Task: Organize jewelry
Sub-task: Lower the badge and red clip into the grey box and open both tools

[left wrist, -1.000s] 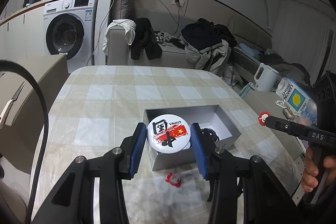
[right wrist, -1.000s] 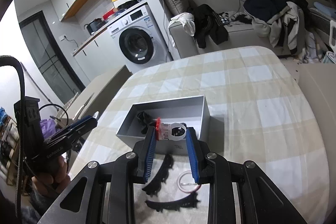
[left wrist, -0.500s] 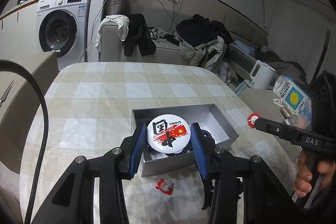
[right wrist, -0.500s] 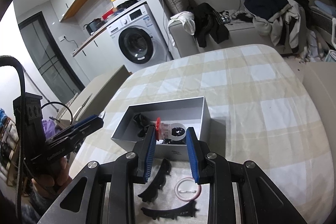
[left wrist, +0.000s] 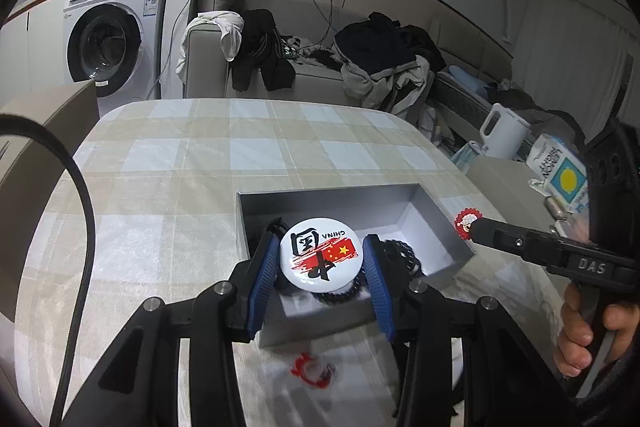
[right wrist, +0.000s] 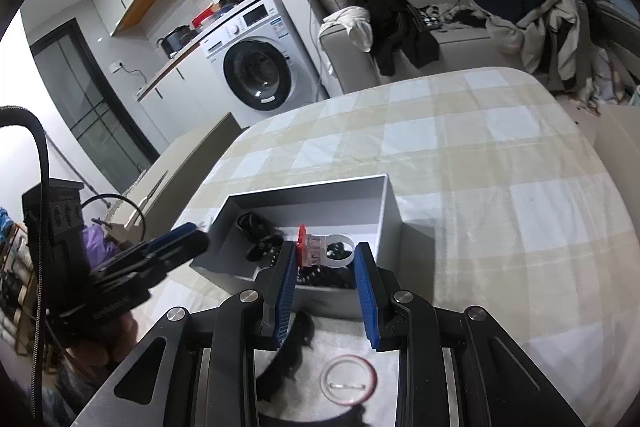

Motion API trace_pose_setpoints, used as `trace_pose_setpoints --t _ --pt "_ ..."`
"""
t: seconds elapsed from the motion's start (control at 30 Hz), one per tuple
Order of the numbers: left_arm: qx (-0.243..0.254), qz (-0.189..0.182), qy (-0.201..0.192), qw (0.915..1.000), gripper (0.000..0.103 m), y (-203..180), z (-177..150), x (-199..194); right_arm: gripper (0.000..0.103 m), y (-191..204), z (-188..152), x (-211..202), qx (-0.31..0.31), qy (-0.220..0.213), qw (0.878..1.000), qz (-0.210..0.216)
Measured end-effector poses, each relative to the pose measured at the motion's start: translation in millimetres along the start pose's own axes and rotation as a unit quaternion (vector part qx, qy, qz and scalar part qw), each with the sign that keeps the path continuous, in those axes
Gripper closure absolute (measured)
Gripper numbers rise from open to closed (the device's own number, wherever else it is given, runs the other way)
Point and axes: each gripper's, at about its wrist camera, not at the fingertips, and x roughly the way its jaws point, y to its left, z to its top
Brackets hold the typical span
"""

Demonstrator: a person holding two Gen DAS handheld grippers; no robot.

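Grey box (left wrist: pixel 436 219) sits on the checked tablecloth (left wrist: pixel 200 163), larger in the left view than a second ago. Left gripper (left wrist: pixel 320 257) still clamps the round badge (left wrist: pixel 319 254) over the box, now further in above the black hair ties (left wrist: pixel 396 253). Right gripper (right wrist: pixel 325 254) still pinches the red-topped ring (right wrist: pixel 320 251) above the box's near wall. A pink ring (right wrist: pixel 349 379) lies on the cloth.

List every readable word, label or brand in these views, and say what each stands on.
"CHINA", printed mirrored, beside a large black character: round badge in the left gripper.
"DAS": right gripper body.
"LEMON RIGHT": carton past the table's right edge.
Washing machine panel labels: too small to read.
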Motion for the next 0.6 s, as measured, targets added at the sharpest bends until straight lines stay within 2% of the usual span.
trace_pose_setpoints --t 0.13,0.3,0.6 --pt "0.001 0.009 0.008 0.9999 0.066 -2 -2 10 0.075 9 6 19 -0.023 0.010 1.000 -0.009" --pt "0.042 0.043 0.009 0.9981 0.066 -12 -7 11 0.075 13 6 33 -0.036 0.025 0.999 -0.007" --pt "0.034 0.024 0.021 0.9989 0.066 -8 -5 17 0.075 10 6 45 -0.032 0.047 0.998 -0.015"
